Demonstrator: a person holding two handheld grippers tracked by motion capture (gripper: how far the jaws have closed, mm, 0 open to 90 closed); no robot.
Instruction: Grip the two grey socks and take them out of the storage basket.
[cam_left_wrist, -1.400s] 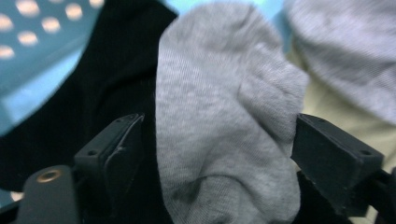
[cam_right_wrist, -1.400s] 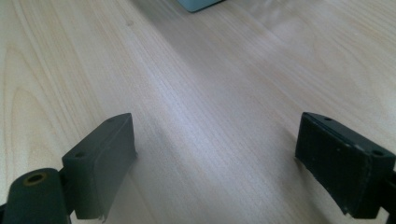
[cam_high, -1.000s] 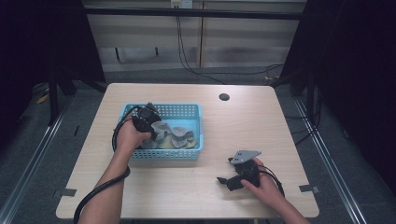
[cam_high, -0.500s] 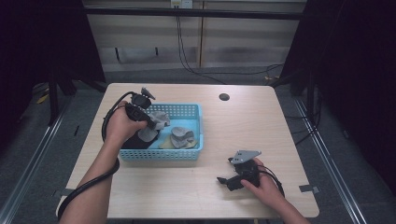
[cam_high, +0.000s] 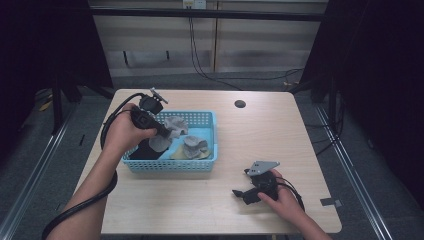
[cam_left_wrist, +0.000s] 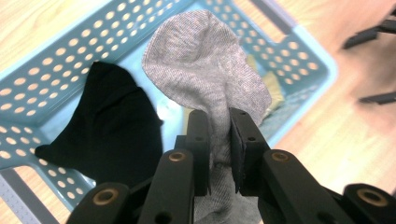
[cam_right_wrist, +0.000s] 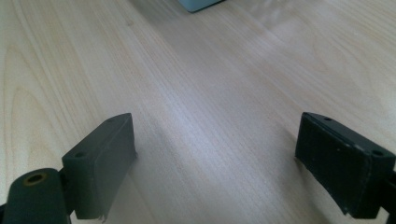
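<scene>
Main risk as I see it: the grey sock (cam_left_wrist: 210, 79) is pinched only by a narrow fold of fabric, so a quick swing or a snag on the blue basket (cam_high: 206, 164) rim could pull it free, and it would likely drop back in or onto the table (cam_high: 260, 135). The hanging toe end might also drag the black sock (cam_left_wrist: 107, 126) or the other socks (cam_high: 195, 147) along. The left gripper (cam_left_wrist: 218, 140) has its jaws closed narrow on that grey sock, cloth squeezed between the pads, most of it bulging out beyond the tips, above the basket's left part. The right gripper (cam_right_wrist: 219, 158) sits low over bare table near the front right, jaws spread wide, nothing between them, well apart from the basket.
</scene>
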